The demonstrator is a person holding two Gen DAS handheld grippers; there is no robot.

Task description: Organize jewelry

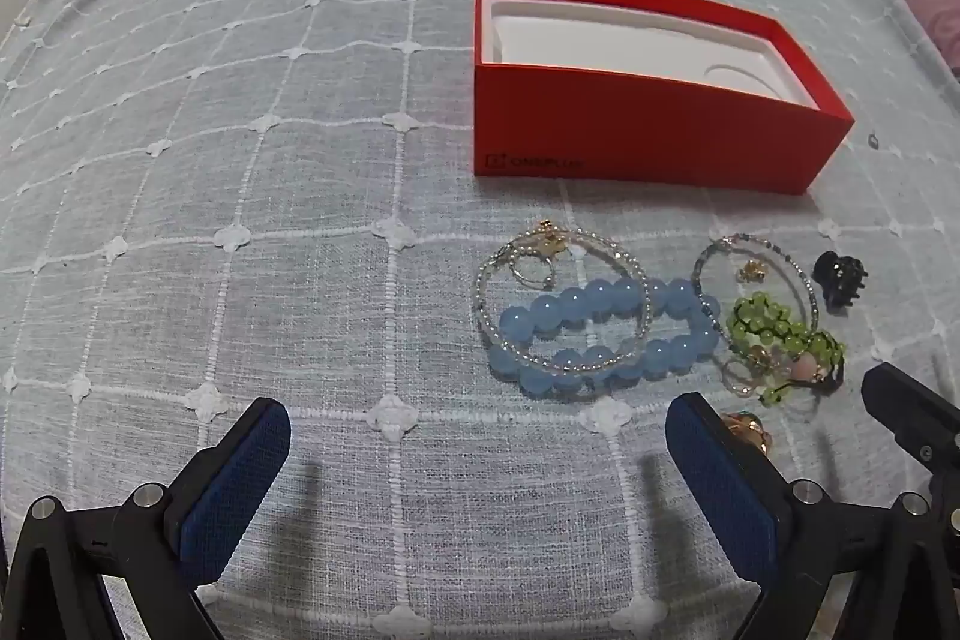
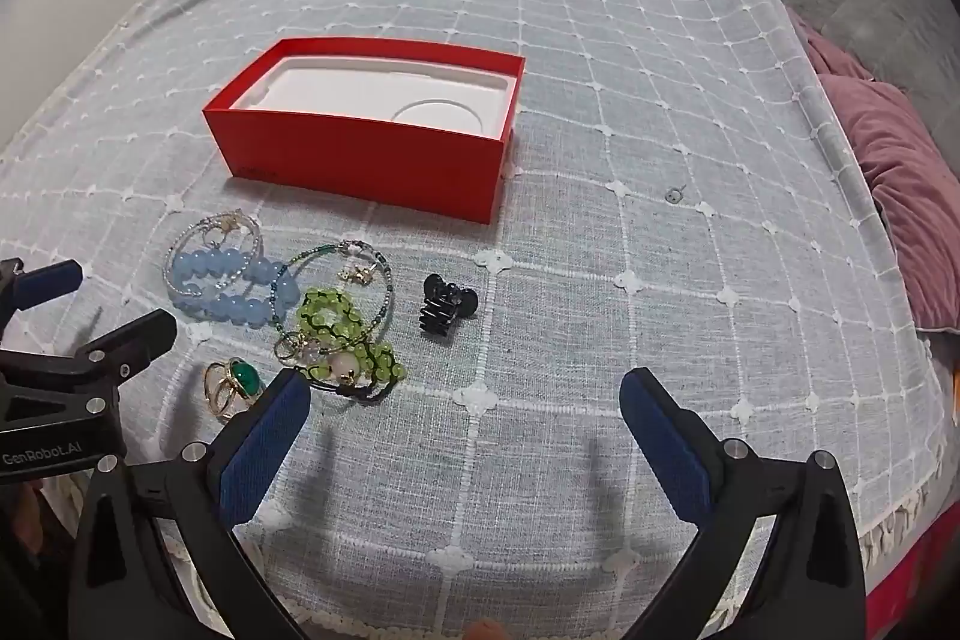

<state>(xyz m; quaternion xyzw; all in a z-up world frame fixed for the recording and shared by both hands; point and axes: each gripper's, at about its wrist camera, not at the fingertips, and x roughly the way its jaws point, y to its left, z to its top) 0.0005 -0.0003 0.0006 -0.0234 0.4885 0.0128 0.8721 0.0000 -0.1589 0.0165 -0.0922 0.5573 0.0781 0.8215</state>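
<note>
Before the red box [image 2: 360,148] on the bed [image 2: 600,280], bracelets [image 2: 234,286] and a black hair clip [image 2: 447,307] are spread. Only from the right wrist is the green ring [image 2: 237,382] fully seen. Both the left gripper [image 1: 480,460] and right gripper [image 2: 465,436] are held wide open, with nothing gripped between the fingers.

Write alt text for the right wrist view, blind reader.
An open red box with an empty white insert sits on a checked bedspread; nearer lie blue bead bracelet, green bead bracelet, green-stone ring and black hair claw. The right gripper is open, holding nothing.
</note>
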